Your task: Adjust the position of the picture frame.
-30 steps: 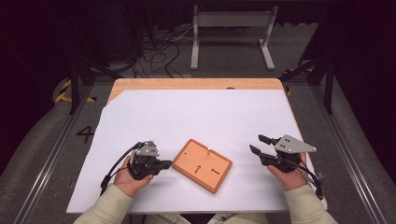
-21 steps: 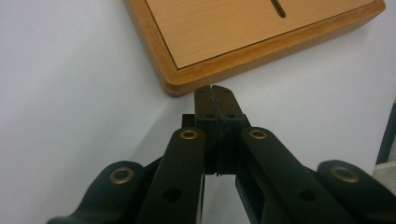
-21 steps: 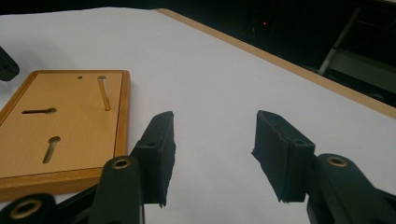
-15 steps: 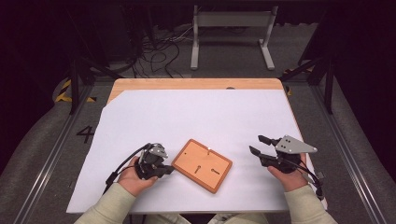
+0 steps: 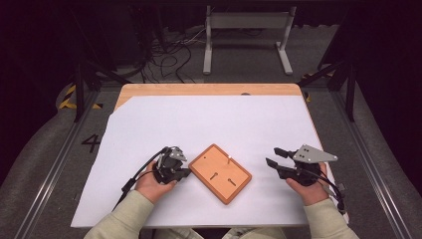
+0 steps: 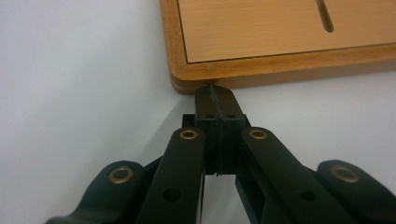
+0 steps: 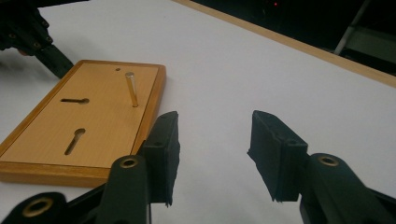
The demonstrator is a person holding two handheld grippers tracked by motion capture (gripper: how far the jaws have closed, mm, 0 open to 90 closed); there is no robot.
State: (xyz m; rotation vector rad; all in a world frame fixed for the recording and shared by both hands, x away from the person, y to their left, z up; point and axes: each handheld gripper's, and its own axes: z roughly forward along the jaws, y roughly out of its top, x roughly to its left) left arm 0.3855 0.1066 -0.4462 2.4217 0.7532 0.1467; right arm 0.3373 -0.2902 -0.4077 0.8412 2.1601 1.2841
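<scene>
A flat wooden board [image 5: 220, 172] lies tilted on the white table top, near the front. It has two keyhole slots [image 7: 74, 100] and a thin metal pin [image 7: 131, 88] standing upright in it. My left gripper [image 5: 182, 172] is shut with nothing between its jaws. Its tips [image 6: 217, 103] touch the board's left edge [image 6: 196, 84]. My right gripper [image 5: 272, 157] stands open to the right of the board, apart from it. Its fingers [image 7: 163, 154] hold nothing.
The white sheet [image 5: 209, 124] covers most of the wooden table [image 5: 199, 89]. A metal stand [image 5: 246, 35] and cables [image 5: 169, 55] lie on the floor behind the table. The table's front edge is close to both hands.
My left gripper has moved right until its shut tips touch the board's left edge. The right gripper has stayed in place, open.
</scene>
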